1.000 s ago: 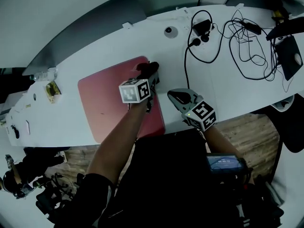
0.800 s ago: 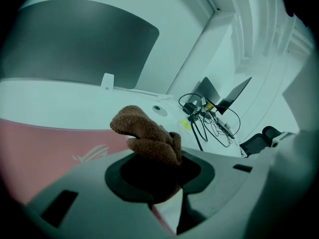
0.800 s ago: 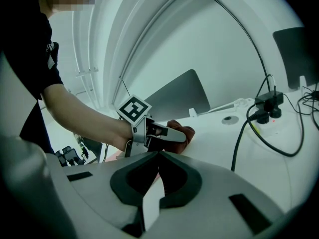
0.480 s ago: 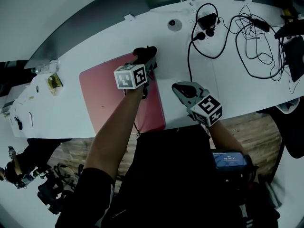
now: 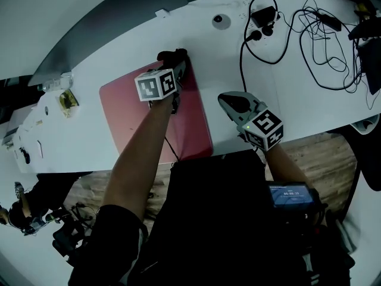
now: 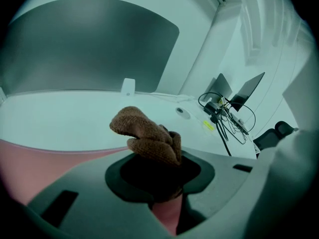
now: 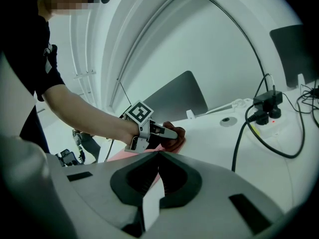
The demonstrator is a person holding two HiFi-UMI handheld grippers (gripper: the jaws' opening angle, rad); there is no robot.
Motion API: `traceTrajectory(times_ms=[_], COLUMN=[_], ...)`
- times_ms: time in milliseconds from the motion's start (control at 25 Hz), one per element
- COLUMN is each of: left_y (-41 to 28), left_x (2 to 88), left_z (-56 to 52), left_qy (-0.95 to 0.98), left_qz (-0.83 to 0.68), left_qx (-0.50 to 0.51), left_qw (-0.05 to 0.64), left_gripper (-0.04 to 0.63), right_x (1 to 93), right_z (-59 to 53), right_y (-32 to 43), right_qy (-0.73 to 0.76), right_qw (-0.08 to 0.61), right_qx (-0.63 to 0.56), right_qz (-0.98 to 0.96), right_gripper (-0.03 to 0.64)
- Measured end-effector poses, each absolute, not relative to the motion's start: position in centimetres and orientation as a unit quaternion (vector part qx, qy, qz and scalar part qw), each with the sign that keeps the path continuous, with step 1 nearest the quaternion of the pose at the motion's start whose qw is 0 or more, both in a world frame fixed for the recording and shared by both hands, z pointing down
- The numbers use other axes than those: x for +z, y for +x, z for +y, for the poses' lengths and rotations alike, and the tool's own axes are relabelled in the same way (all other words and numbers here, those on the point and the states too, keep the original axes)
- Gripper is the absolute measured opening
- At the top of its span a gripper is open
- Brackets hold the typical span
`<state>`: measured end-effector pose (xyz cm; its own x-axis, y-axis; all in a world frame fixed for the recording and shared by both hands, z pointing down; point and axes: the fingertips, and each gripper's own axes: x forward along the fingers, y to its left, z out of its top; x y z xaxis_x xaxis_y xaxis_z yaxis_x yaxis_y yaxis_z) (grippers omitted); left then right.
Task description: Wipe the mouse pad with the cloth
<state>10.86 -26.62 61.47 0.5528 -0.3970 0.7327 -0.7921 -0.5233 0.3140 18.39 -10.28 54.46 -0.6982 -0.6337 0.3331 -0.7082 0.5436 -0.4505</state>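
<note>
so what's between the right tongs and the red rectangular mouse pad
Only a bare strip of the white table, clear in the head view.

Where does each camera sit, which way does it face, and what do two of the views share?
Head view: on the person's head, looking steeply down at the white table and pink mouse pad; left claw, right claw and both arms show.
Left gripper view: rides the left claw, looking across the table toward the cables; its own jaws show, shut on the brown cloth.
Right gripper view: rides the right claw, facing the left claw; its own jaws and the person's left arm show.
Shared: both gripper views show cloth and cables.
</note>
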Motion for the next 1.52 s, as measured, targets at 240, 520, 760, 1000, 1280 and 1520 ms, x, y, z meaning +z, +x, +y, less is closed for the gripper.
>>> traceTrajectory(times_ms=[240, 520, 760, 1000, 1280, 1520], left_y=[7.3, 3.0, -1.0, -6.7, -11.7, -15.9], left_x=[62.0, 62.3, 62.3, 62.3, 62.3, 62.3], left_z=[-27.6, -28.5, -29.1, -29.9, -30.7, -31.3], left_qy=[0.811, 0.803, 0.797, 0.791, 0.786, 0.781], left_qz=[-0.373, -0.39, -0.405, -0.421, -0.433, -0.446], left_qx=[0.31, 0.306, 0.315, 0.32, 0.32, 0.315], left_qw=[0.327, 0.33, 0.319, 0.309, 0.304, 0.305], left_gripper=[0.127, 0.127, 0.127, 0.127, 0.127, 0.127], right_x=[54.6, 54.0, 53.9, 53.7, 53.6, 53.3], right_z=[-10.2, -11.2, -11.3, -11.1, -10.9, -10.8], right_y=[16.1, 14.0, 11.0, 8.7, 6.0, 3.8], right_qy=[0.383, 0.386, 0.374, 0.377, 0.378, 0.383], right_qw=[0.068, 0.06, 0.065, 0.072, 0.084, 0.097], right_qx=[0.296, 0.293, 0.291, 0.286, 0.28, 0.271], right_qz=[-0.873, -0.873, -0.878, -0.878, -0.878, -0.878], right_gripper=[0.024, 0.025, 0.023, 0.025, 0.024, 0.025])
